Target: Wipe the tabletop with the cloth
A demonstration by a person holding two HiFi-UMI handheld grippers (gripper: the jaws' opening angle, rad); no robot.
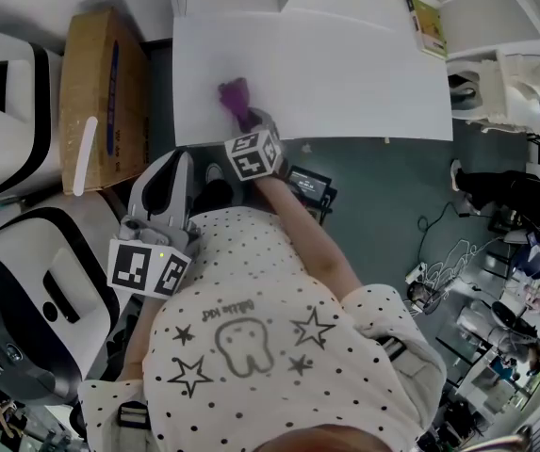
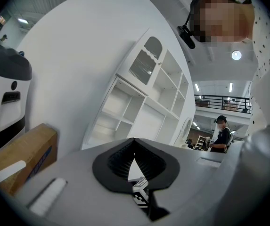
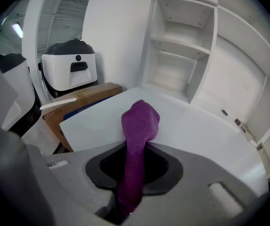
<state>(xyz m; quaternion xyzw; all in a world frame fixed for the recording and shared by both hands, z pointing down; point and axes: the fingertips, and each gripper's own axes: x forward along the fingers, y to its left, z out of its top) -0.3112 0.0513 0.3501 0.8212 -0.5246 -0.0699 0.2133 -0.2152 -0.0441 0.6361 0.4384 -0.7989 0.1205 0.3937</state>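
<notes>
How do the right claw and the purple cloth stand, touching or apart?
Touching. The right gripper view shows the purple cloth clamped in the right claw, with both jaws pressing on it.

The cloth (image 3: 139, 119) is soft, fuzzy, matt purple towelling, pinched in the right tool (image 3: 135, 147) of matt grey plastic. The bench (image 1: 345, 73) beneath is smooth, faintly glossy white. The box (image 1: 100, 92) left of the bench is dull brown cardboard.

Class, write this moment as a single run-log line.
right gripper: shut on purple cloth | purple cloth: on tabletop, near edge | left gripper: shut, empty, off tabletop
</notes>
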